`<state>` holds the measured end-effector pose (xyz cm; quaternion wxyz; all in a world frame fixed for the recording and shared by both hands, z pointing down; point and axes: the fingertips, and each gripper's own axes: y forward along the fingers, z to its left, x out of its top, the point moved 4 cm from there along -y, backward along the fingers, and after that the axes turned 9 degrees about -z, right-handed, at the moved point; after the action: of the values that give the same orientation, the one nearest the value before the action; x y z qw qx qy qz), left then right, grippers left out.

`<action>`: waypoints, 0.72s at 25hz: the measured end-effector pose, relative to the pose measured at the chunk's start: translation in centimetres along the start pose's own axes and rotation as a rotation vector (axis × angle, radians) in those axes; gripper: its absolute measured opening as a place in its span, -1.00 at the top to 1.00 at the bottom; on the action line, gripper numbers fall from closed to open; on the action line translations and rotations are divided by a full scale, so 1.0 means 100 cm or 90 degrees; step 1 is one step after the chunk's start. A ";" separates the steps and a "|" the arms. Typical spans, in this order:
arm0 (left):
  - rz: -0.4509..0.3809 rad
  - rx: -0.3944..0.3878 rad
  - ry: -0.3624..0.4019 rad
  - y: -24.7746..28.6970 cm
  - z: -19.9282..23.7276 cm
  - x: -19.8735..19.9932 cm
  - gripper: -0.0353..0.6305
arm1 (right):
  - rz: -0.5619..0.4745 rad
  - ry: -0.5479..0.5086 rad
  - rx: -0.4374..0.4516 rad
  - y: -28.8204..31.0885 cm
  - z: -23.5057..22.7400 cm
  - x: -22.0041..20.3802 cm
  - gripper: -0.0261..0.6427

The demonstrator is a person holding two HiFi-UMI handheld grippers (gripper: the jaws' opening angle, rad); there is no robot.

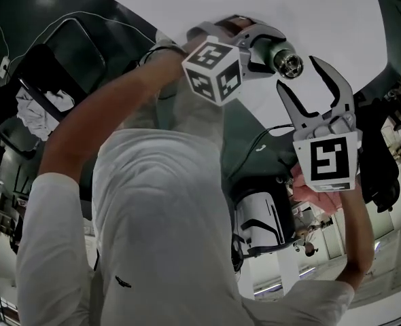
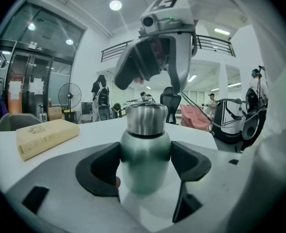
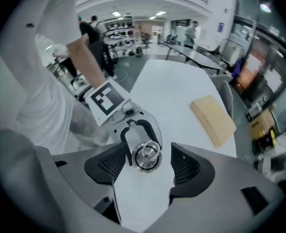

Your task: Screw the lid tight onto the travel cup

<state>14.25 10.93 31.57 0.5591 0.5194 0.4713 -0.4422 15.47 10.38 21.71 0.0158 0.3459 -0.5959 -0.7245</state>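
Clamped by the left gripper (image 2: pixel 144 163), the travel cup (image 2: pixel 144 144) is held upright at frame centre. Its lid (image 3: pixel 147 155) is seen directly beneath the right gripper (image 3: pixel 148 174), whose jaws are spread clear of it.

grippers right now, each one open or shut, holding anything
Left gripper: shut on the travel cup, gripping its body.
Right gripper: open, jaws apart above the lid, not touching it.
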 end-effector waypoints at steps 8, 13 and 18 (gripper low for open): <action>-0.004 -0.005 -0.001 0.000 0.001 -0.001 -0.06 | 0.070 -0.412 0.182 0.009 0.006 0.000 0.13; -0.007 -0.005 -0.001 0.001 0.000 0.000 -0.07 | 0.129 -0.552 0.273 0.017 0.010 -0.008 0.13; -0.007 -0.004 0.002 0.000 0.001 0.000 -0.07 | 0.164 -0.640 0.295 0.027 0.009 -0.021 0.16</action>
<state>14.26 10.83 31.53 0.5573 0.5161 0.4763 -0.4429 15.52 11.23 25.15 -0.2577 -0.1224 -0.7112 -0.6425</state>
